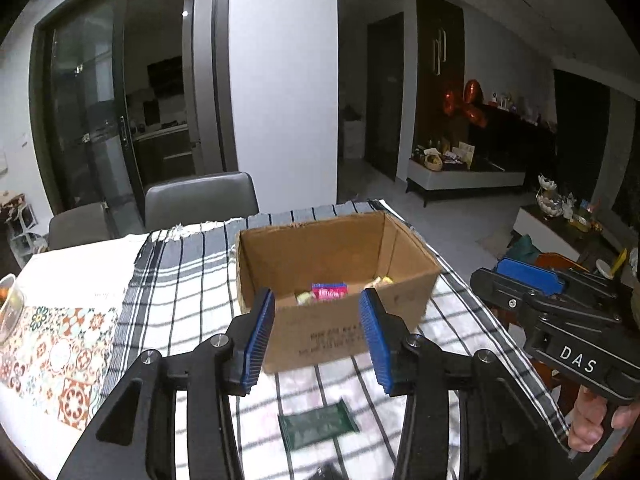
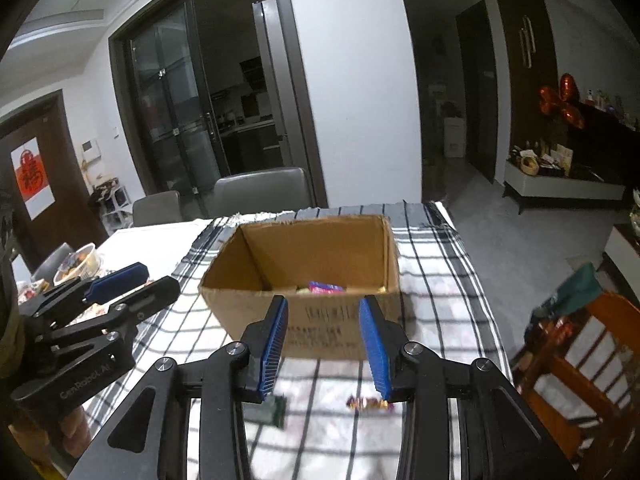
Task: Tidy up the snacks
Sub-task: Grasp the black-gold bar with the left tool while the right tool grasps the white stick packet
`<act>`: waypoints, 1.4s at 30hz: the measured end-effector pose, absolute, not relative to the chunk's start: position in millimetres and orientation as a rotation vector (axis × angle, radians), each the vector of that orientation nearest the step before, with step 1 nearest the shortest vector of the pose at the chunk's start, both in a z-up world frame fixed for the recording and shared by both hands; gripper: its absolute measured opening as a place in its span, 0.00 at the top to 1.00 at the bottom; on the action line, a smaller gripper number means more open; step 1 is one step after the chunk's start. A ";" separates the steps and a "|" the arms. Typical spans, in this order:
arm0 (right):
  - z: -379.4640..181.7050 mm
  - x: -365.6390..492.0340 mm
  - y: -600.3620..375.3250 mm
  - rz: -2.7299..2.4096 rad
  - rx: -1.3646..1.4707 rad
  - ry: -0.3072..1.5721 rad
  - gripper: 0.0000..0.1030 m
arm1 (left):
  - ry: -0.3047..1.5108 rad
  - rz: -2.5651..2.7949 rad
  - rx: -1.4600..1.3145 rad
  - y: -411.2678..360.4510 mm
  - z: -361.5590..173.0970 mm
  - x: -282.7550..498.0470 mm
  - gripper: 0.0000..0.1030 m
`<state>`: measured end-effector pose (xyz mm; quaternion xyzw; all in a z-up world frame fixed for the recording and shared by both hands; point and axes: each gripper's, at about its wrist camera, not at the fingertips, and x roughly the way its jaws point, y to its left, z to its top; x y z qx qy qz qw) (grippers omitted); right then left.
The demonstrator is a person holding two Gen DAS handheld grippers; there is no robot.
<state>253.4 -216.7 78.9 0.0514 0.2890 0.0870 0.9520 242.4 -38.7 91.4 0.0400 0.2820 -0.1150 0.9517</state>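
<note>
Two handheld grippers hover over a tabletop (image 1: 72, 264) covered by a black-and-white checked cloth (image 1: 184, 280).

Left wrist view: the left gripper (image 1: 316, 334) has its blue-padded jaws spread wide and holds nothing. Beyond it stands an open brown cardboard box (image 1: 340, 248), with a pink snack packet (image 1: 329, 291) and pale yellow wrapped pieces (image 1: 303, 298) lying on its floor. Near the camera, below the jaws, a flat dark green snack wrapper (image 1: 318, 426) lies on the cloth. The right gripper (image 1: 528, 276) shows at the right edge, off the tabletop.

Right wrist view: the right gripper (image 2: 322, 346) is also wide open and empty, facing the same cardboard box (image 2: 312, 248). A small gold-and-purple wrapped candy (image 2: 368, 403) lies on the cloth just under its right jaw; the green wrapper (image 2: 276, 410) is partly visible beneath its left jaw.

Likely next step: picking up a loose snack. To do it well, lower the jaws so they straddle the wrapper's narrow width, press lightly into the cloth without pinching fabric, close, lift clear of the box wall, then release inside.
</note>
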 end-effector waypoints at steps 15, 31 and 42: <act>15.2 183.1 -221.7 0.094 0.184 0.695 0.63 | 0.696 -0.168 0.055 -30.9 31.2 181.8 0.58; -76.3 168.8 -230.4 -0.002 0.344 0.982 0.63 | 1.029 -0.146 -0.123 -23.8 -67.8 180.6 0.58; -97.9 171.7 -221.7 -0.030 0.345 1.016 0.63 | 1.114 -0.105 -0.118 -34.0 -100.9 191.7 0.58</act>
